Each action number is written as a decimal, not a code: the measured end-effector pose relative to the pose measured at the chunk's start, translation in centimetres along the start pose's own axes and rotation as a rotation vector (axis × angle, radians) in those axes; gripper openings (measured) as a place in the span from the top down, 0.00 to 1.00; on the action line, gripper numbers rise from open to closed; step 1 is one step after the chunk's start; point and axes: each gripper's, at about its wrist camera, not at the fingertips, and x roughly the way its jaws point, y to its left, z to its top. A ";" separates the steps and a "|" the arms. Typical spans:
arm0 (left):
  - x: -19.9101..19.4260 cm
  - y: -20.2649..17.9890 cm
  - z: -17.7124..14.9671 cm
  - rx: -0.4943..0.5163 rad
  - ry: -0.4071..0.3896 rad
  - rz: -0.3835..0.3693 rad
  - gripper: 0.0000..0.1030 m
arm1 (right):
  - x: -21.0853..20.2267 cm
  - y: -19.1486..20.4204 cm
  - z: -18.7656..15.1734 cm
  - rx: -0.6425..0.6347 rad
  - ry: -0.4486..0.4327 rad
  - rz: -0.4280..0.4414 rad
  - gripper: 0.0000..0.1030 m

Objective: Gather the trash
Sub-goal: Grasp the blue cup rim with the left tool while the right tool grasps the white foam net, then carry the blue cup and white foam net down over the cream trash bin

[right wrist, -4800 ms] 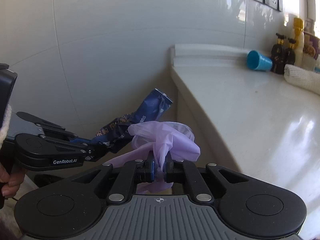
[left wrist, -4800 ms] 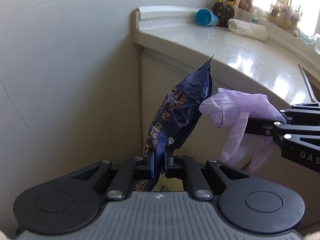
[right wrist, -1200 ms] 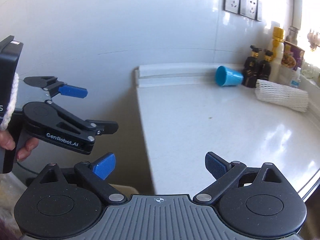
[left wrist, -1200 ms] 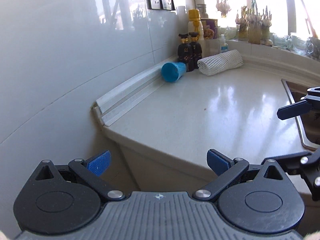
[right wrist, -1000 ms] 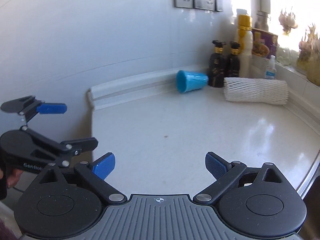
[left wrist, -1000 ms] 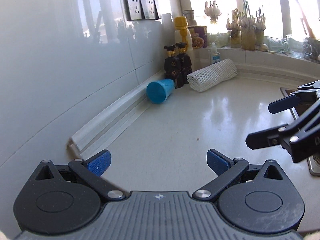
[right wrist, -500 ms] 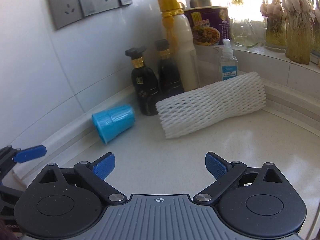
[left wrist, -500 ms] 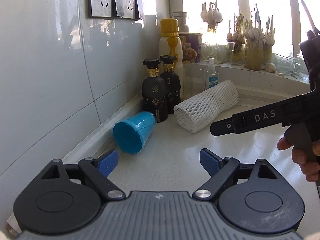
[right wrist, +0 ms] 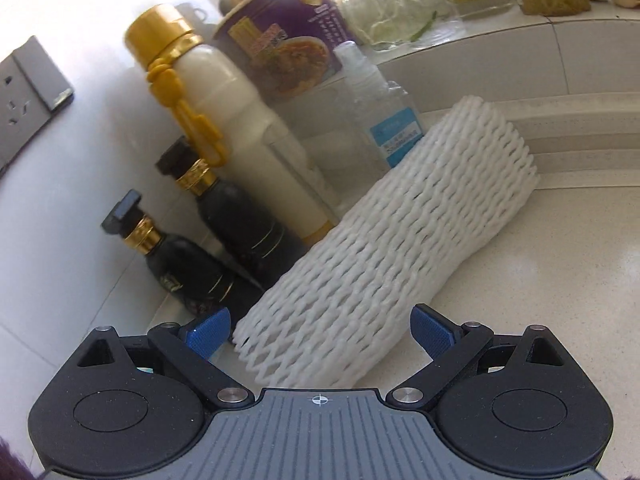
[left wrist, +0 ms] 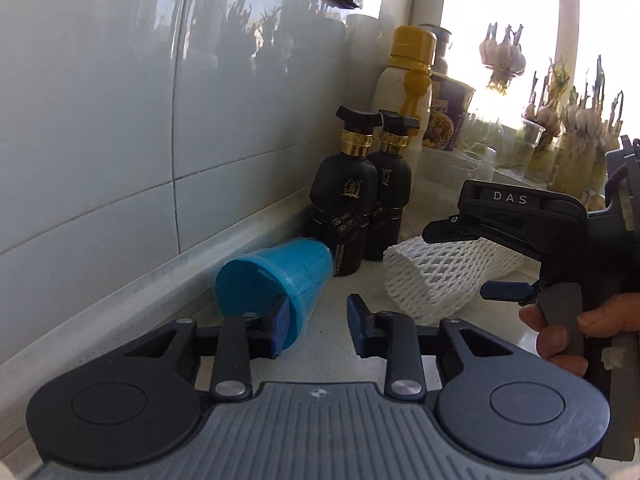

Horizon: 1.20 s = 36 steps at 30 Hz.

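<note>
Left wrist view is showing my left gripper [left wrist: 316,330] narrowing on the rim of the tipped-over cup [left wrist: 276,276], light and crushable, while my right gripper [right wrist: 320,330] is straddling, jaws wide, the springy foam net [right wrist: 388,264] lying beside the bottles [right wrist: 216,256].

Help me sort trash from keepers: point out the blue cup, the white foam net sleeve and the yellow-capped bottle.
blue cup [left wrist: 276,276]: left wrist view, ribbed side wall.
white foam net sleeve [right wrist: 384,256]: right wrist view, middle of its mesh.
yellow-capped bottle [right wrist: 236,120]: right wrist view, white body below the cap.
</note>
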 end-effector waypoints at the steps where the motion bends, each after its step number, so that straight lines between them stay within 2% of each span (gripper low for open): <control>1: 0.2 0.1 0.0 -0.010 0.002 -0.002 0.83 | 0.2 -0.1 0.1 0.010 -0.010 -0.012 0.06; 3: 0.5 0.3 -0.1 -0.017 0.000 -0.004 0.88 | 0.6 -0.2 0.2 0.021 -0.034 -0.035 0.10; 7: 1.1 0.4 -0.2 -0.009 0.009 0.002 0.96 | 1.1 -0.6 0.2 0.035 -0.059 -0.068 0.25; 9: 1.3 0.4 -0.3 0.001 0.007 0.007 0.97 | 1.1 -0.3 0.2 0.011 -0.078 -0.085 0.38; 11: 1.4 0.4 -0.3 0.005 0.003 0.005 0.98 | 0.9 0.1 0.3 -0.029 -0.096 -0.093 0.59; 12: 1.4 0.4 -0.4 0.007 0.000 0.006 0.98 | 0.8 0.2 0.3 -0.037 -0.098 -0.096 0.63; 14: 1.4 0.3 -0.3 0.007 0.000 0.006 0.98 | 0.6 0.1 0.4 -0.032 -0.102 -0.087 0.81; 16: 1.3 0.3 -0.3 0.004 -0.004 0.000 0.98 | 0.4 0.3 0.4 -0.045 -0.108 -0.079 0.88; 20: 0.5 0.2 -0.1 0.010 -0.022 -0.004 0.98 | -0.6 1.1 0.4 -0.122 -0.151 -0.087 0.91; 36: -5.7 -1.4 1.6 0.034 -0.081 -0.009 0.98 | -8.6 3.1 1.1 -0.194 -0.224 -0.048 0.91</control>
